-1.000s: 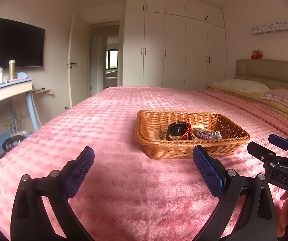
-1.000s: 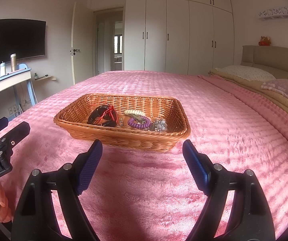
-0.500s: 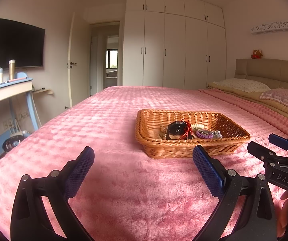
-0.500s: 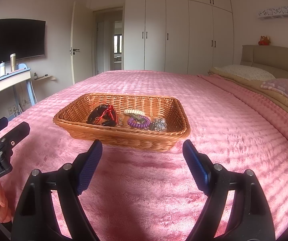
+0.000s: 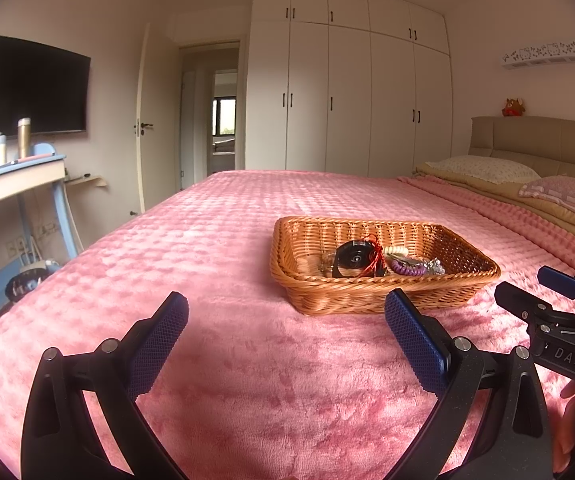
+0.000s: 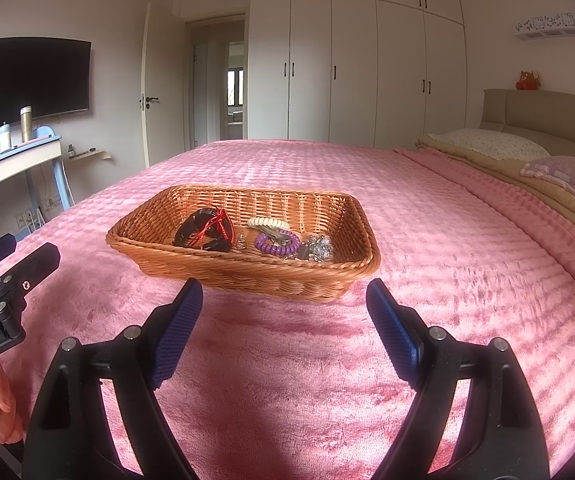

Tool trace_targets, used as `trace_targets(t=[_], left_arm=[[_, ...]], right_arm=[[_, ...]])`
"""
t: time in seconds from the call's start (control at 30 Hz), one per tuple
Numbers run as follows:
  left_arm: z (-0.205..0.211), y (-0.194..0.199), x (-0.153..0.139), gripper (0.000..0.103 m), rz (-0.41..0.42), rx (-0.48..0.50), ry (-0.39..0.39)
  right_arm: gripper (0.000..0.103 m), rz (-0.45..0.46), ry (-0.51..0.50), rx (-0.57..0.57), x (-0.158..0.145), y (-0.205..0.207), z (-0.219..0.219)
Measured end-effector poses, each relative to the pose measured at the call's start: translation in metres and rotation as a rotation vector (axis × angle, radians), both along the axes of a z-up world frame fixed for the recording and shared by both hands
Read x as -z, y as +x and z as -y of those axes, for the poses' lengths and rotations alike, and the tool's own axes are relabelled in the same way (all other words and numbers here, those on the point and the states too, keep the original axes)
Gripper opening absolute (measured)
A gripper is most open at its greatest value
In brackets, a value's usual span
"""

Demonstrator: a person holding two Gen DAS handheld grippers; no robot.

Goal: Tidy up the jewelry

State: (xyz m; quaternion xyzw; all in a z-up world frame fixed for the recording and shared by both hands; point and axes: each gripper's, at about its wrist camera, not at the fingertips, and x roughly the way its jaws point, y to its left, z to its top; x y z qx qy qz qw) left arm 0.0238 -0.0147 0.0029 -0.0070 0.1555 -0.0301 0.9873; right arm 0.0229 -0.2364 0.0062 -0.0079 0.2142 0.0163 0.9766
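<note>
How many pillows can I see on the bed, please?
2. A cream floral pillow lies nearer the headboard; a pink patterned pillow lies in front of it, at the picture's right edge. Others may be out of view.

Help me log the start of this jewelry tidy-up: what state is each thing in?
left gripper: open, empty
right gripper: open, empty
wicker basket: upright on the bed, holding the jewelry
purple coil bracelet: lying in the basket
black bangle with red cord: lying in the basket
wardrobe doors: shut
room door: open
TV: off
</note>
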Motion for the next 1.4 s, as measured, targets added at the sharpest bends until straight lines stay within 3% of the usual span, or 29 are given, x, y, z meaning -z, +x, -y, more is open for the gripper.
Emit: trace_targets(t=[1.4], left_arm=[[-0.0010,0.0005,-0.0018,0.095,-0.007,-0.006,0.006]], right_arm=[[0.083,-0.005,-0.004,-0.003,0.0017,0.0008,-0.0008]])
